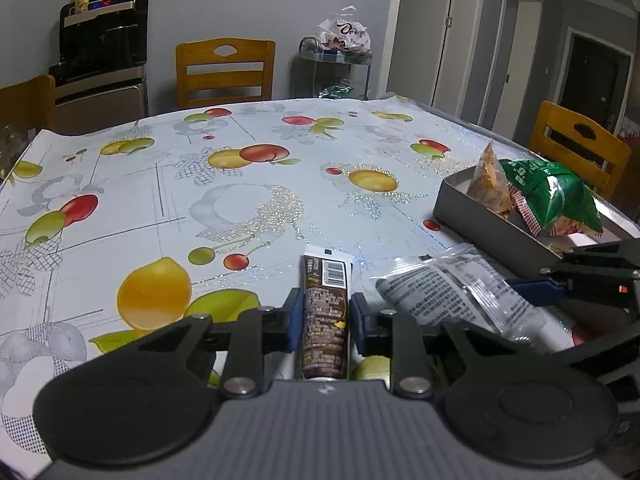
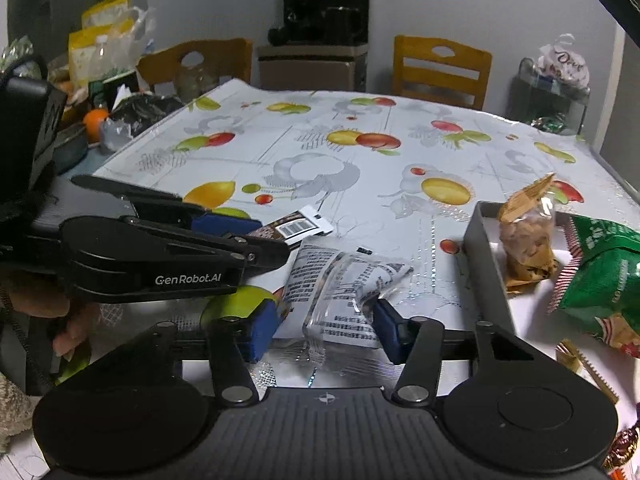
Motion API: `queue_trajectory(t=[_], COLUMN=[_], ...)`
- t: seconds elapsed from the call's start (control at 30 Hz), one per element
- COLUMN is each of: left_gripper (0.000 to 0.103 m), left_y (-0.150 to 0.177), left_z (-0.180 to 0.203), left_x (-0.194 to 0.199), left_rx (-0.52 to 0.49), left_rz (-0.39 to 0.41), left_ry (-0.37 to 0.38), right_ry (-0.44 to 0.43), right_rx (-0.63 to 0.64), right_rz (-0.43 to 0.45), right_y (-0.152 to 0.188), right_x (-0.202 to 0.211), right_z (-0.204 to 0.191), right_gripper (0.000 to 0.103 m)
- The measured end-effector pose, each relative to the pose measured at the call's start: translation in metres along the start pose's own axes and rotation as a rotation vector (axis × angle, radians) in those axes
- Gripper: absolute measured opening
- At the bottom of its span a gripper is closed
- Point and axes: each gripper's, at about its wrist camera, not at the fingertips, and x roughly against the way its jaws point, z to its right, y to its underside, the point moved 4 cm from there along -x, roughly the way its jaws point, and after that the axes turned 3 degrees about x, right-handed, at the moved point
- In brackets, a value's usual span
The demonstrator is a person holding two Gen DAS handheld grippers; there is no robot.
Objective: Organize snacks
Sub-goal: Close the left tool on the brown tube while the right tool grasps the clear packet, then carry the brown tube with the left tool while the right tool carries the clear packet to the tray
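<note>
One table (image 1: 280, 184) fills both views, covered in a fruit-print cloth and bare across its whole middle and far half, so there is open room ahead of me. Three wooden chairs (image 1: 225, 70) show in my left view: one left edge, one top centre, one right. One grey tray (image 1: 496, 220) sits at the right of both frames near the table's right edge, holding two bags (as far as I can count): a green bag (image 1: 556, 200) and a clear bag of brown snacks (image 1: 489, 184) standing in its far corner.

Two loose packets lie at the near edge. My left claw (image 1: 325, 318) has its blue pads pressed against both sides of the brown bar (image 1: 325, 312), low centre in the left view, its barcode end pointing away from me. My right claw (image 2: 326, 330) straddles the clear printed packet (image 2: 340, 288), low centre in the right view; both pads (image 2: 262, 330) seem to touch it, clamped. The two packets lie just beside each other, left of the tray.

Grey walls, white doors upper right, a dark appliance (image 1: 100, 40) upper left.
</note>
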Motion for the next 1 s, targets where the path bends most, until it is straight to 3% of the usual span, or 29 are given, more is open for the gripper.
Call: queue_trajectory(t=[0.1,0.3,0.7,1.0], left_gripper=[0.022,0.021,0.021,0.021], left_y=[0.0,-0.001,-0.003,0.013], left_z=[-0.001,-0.002,0.003,0.029], left_x=[0.001,0.001,0.01,0.017], left_rx=[0.006,0.012,0.016,-0.068], left_rz=[0.002,0.011,0.033,-0.022], left_ry=[0.002,-0.003,0.028,0.028], right_ry=[0.001,-0.008,-0.022,-0.076], right_rx=[-0.013,-0.015,-0.053,-0.063], right_rz=[0.038,0.067,0.092,0.09], right_y=[-0.002,-0.002,0.005,0.017], right_x=[0.009,0.02,0.047,0.065], right_z=[0.004,0.006,0.019,0.022], right_gripper=[0.04,0.035,0.033,0.032])
